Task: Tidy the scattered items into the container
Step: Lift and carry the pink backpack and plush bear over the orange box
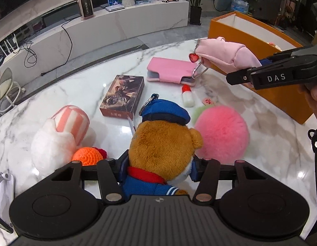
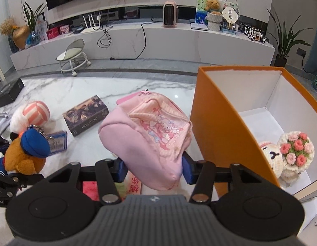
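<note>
My left gripper (image 1: 158, 168) is shut on a brown bear plush (image 1: 164, 145) in a blue cap and sailor suit, gripped at the body just above the marble table (image 1: 281, 155). My right gripper (image 2: 153, 168) is shut on a pink fabric pouch (image 2: 146, 135), held in the air just left of the orange box (image 2: 220, 123). In the left wrist view the pouch (image 1: 224, 54) dangles a red heart charm in front of the box (image 1: 250, 39). Inside the box lie a white crochet bunny (image 2: 271, 155) and a crochet bouquet (image 2: 295, 147).
Scattered on the table are a pink pompom (image 1: 222, 131), a white plush with a striped pink cap (image 1: 62, 135), an orange crochet piece (image 1: 87, 155), a dark book box (image 1: 123, 94), a pink wallet (image 1: 170, 71) and a small red-capped bottle (image 1: 187, 96).
</note>
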Motion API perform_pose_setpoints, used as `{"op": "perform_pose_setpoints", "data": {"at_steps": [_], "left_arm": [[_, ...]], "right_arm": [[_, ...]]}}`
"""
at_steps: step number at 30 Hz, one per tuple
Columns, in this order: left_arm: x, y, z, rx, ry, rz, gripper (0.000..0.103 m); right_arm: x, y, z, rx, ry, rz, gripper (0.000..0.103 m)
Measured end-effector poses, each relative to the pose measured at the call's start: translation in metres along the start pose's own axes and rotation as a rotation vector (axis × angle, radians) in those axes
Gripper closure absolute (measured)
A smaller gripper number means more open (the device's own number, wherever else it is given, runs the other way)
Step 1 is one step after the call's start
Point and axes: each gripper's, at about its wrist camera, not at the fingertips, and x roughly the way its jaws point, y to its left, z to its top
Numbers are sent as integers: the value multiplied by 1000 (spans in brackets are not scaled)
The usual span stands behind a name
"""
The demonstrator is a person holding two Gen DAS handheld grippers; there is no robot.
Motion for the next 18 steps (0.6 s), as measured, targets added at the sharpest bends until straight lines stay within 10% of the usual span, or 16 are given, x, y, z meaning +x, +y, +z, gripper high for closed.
{"op": "perform_pose_setpoints", "data": {"at_steps": [18], "left_arm": [[-7,-26,25,30,-30,25,40]], "right_arm": [[-41,-24,16,85,-101,35,49]]}}
